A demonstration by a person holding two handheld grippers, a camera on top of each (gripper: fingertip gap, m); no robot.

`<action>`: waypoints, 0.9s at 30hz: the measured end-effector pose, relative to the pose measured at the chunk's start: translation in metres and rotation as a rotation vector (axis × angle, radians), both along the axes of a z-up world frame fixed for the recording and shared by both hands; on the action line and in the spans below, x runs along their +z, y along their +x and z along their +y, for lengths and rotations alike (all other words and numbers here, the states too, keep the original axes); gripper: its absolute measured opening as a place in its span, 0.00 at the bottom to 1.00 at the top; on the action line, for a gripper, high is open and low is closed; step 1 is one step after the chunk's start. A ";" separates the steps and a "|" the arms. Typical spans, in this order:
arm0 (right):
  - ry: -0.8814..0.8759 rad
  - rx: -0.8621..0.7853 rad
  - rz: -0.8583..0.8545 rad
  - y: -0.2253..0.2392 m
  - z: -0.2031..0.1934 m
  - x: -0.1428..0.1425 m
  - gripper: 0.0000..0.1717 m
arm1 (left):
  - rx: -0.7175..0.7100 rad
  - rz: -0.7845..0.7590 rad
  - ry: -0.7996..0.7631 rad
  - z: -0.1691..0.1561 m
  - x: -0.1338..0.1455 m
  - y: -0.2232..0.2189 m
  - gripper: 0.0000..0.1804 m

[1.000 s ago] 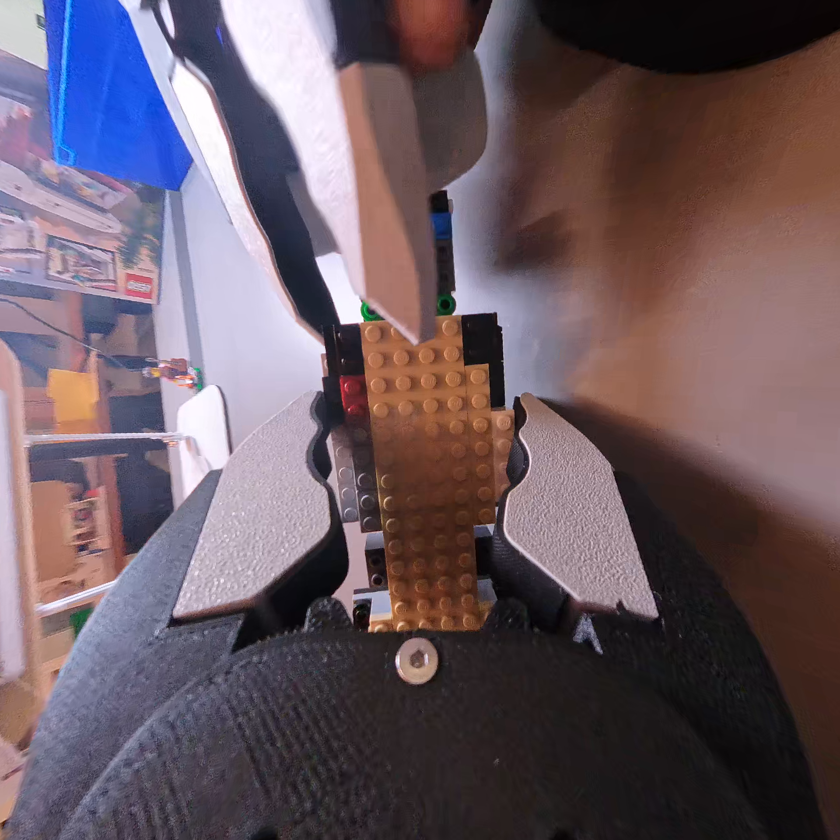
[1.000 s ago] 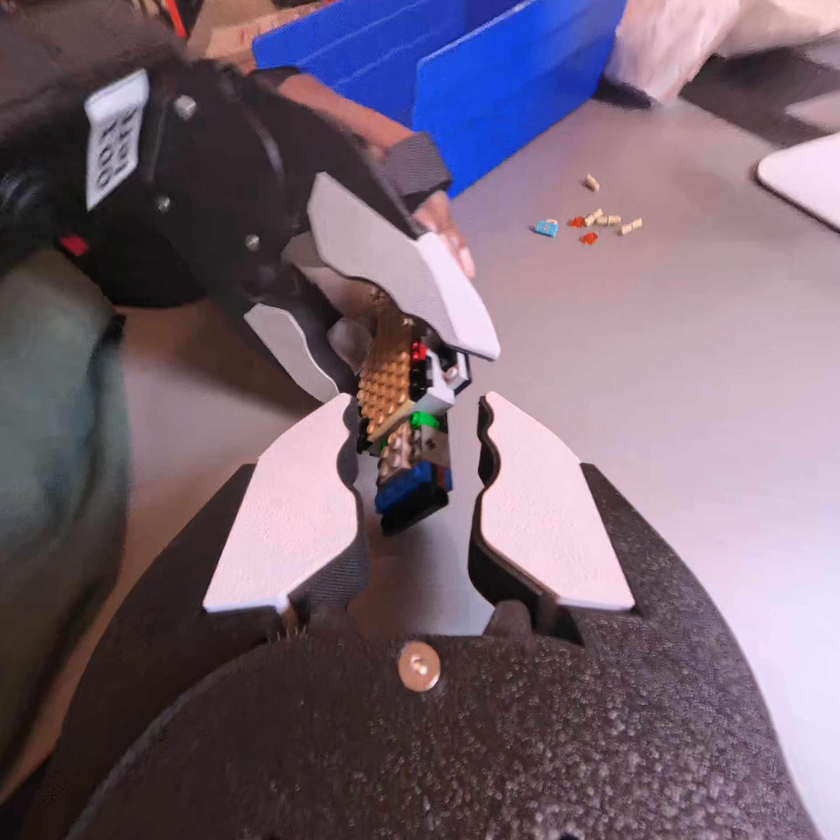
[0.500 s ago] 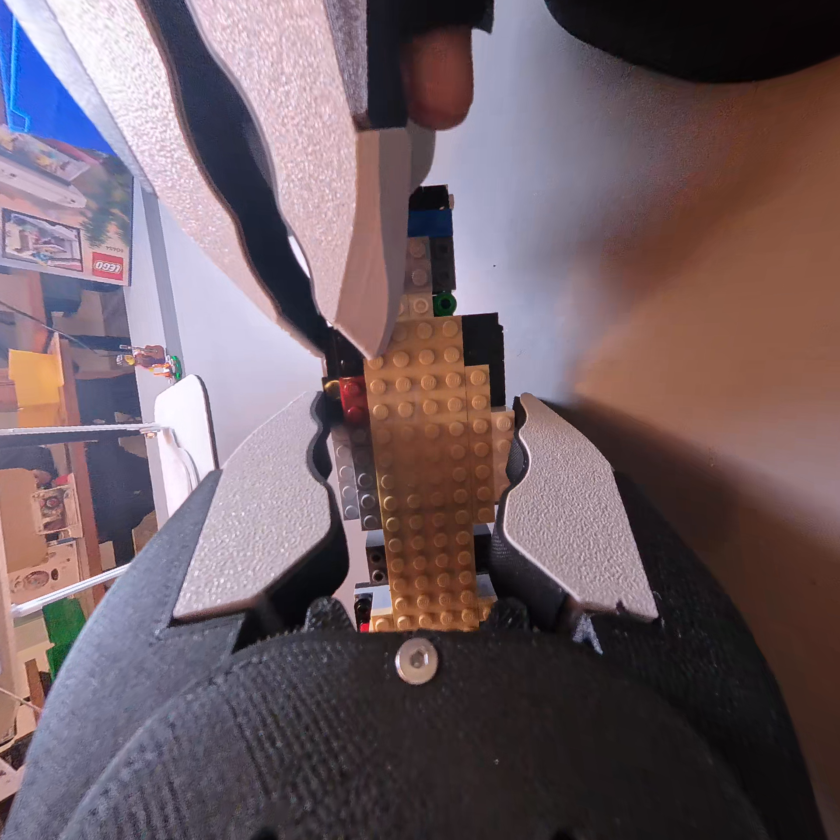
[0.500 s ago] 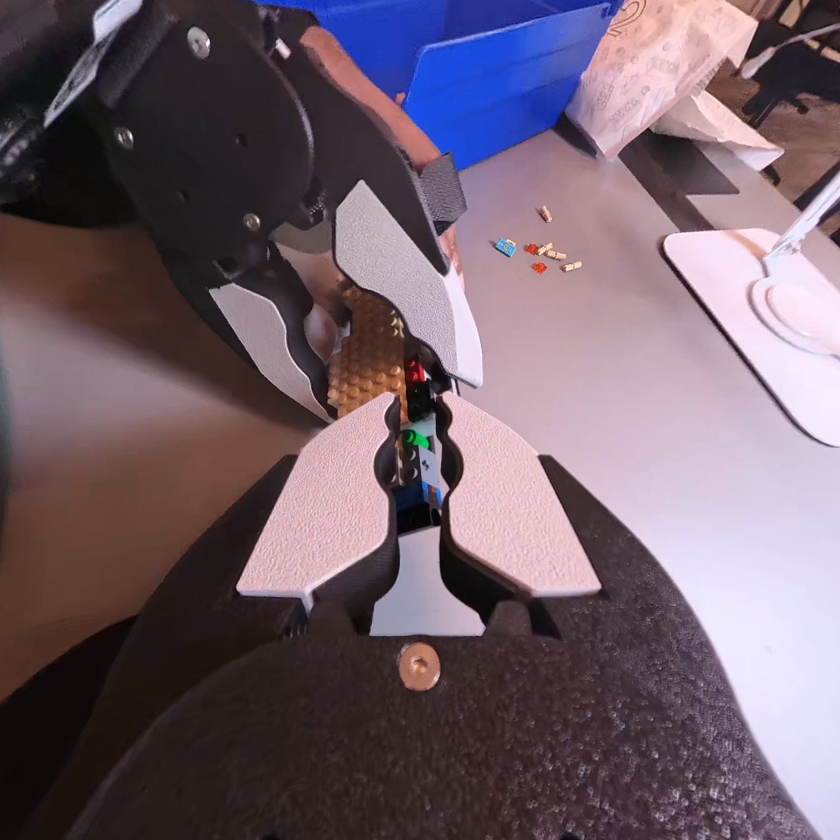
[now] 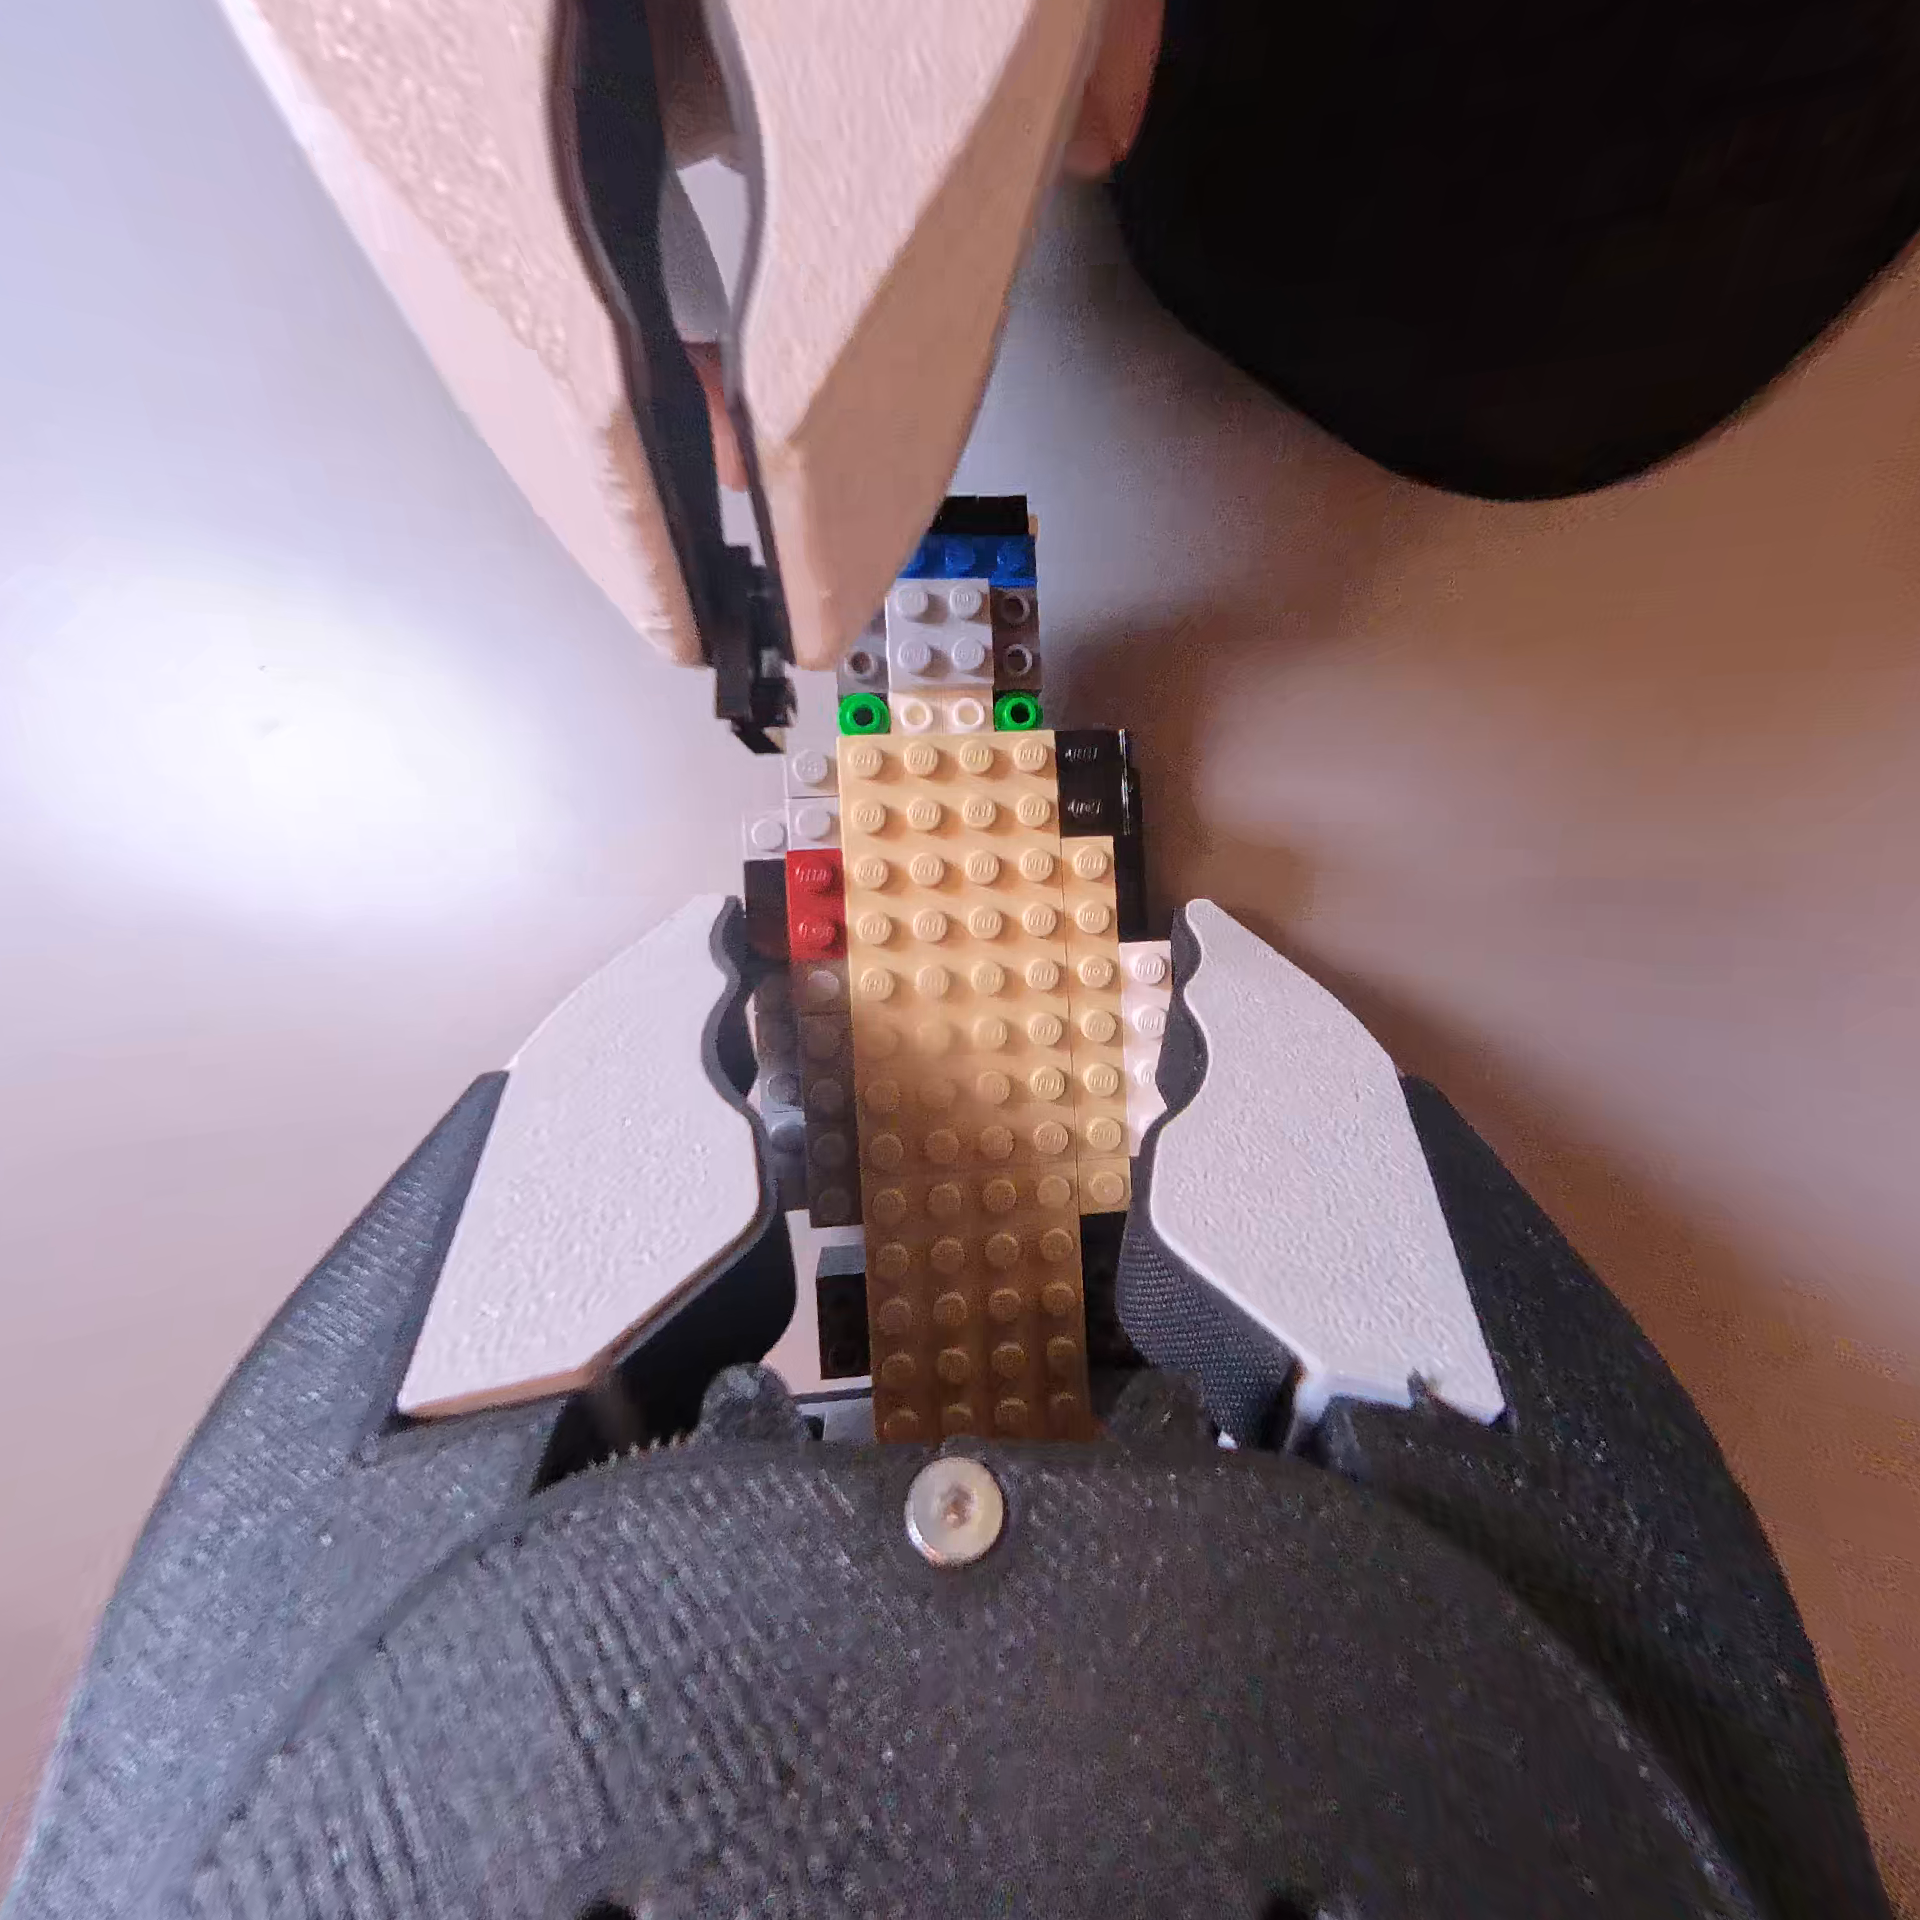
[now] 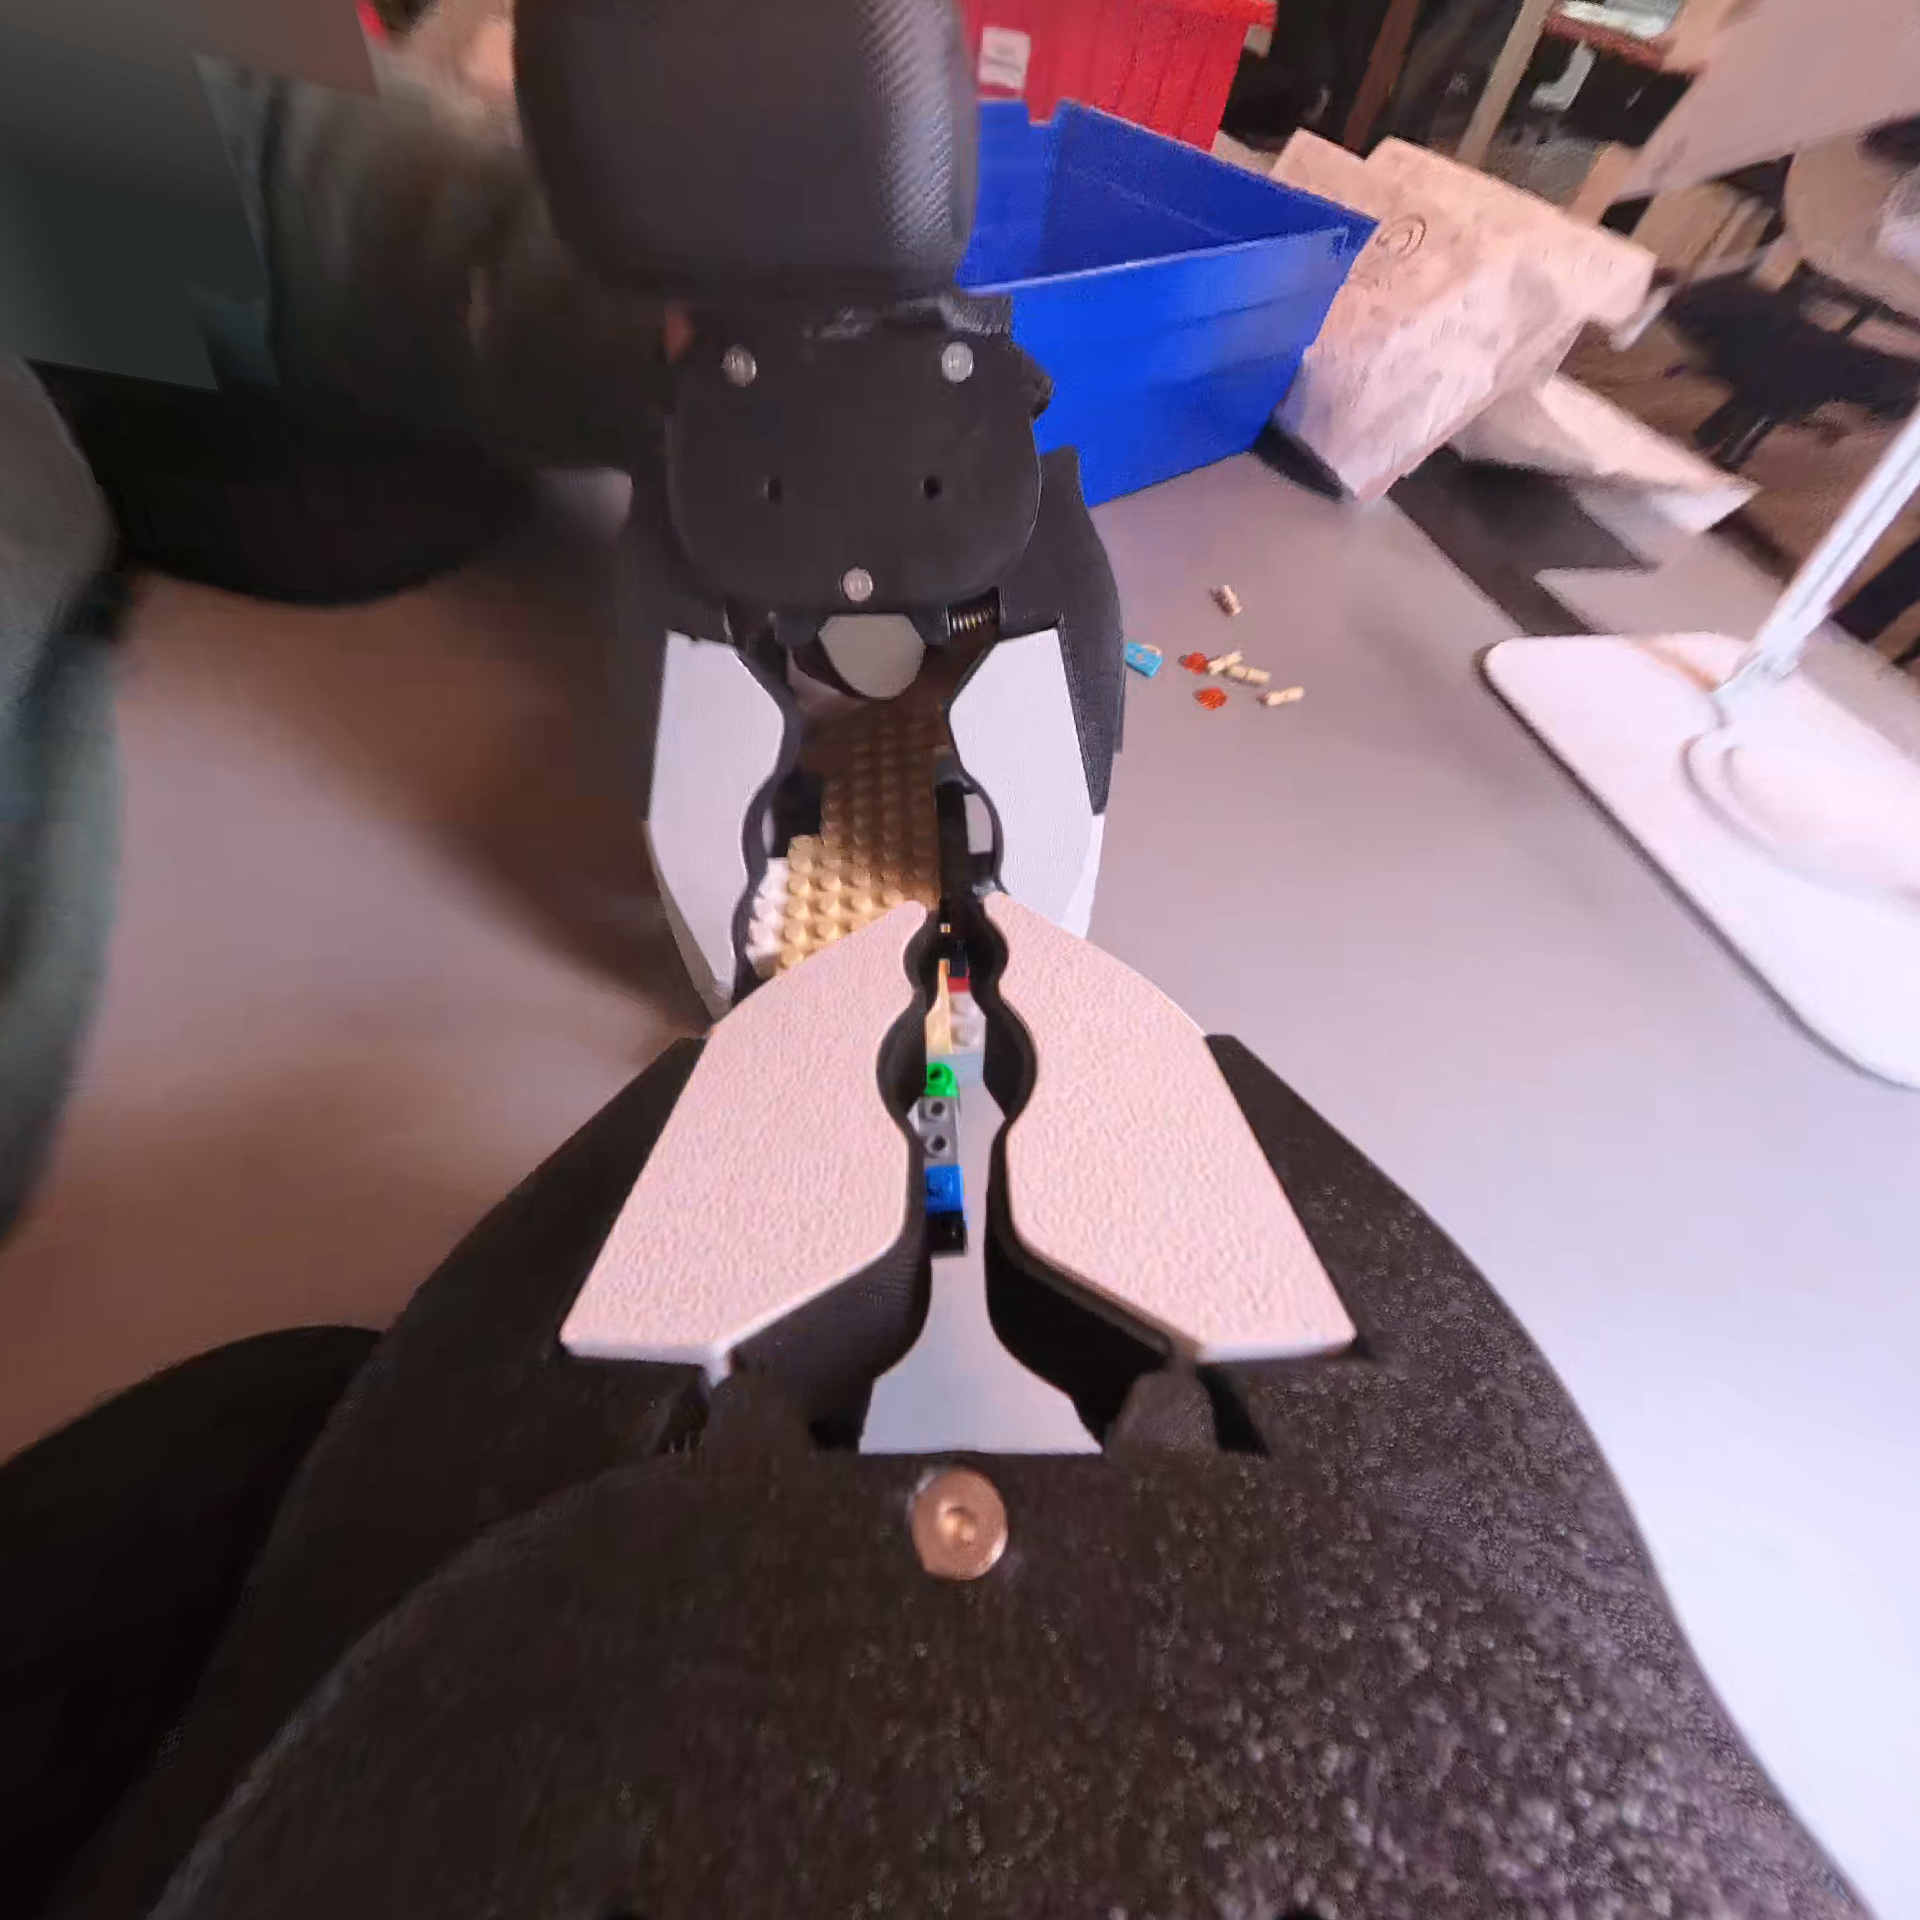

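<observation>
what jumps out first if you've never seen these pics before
A tan studded brick model fills the middle, clamped on both sides by the left tool. The right tool comes in from the far end, nearly shut on a small black piece at the model's corner. Behind, on the grey table, sits a blue bin.

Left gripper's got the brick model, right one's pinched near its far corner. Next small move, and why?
Probably ease the right gripper straight away from the brick model. Its fingertips are shut on a small black piece at the far corner, while the left gripper clamps the model's sides.
</observation>
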State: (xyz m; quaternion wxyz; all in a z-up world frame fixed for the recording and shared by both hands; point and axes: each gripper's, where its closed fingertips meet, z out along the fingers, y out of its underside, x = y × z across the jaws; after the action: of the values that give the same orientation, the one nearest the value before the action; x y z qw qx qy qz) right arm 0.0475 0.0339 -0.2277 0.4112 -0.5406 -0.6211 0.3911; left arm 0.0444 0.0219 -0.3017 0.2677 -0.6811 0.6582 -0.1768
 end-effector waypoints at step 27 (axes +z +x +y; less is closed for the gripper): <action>0.492 0.120 -0.345 -0.001 -0.032 -0.053 0.15 | 0.126 -0.112 -0.273 -0.058 0.015 -0.039 0.10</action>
State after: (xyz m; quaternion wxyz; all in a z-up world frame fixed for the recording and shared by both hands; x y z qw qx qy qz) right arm 0.0467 0.0018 -0.2803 0.3944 -0.4454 -0.7886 0.1553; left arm 0.0053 -0.0360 -0.2865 0.2194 -0.7401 0.5682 -0.2852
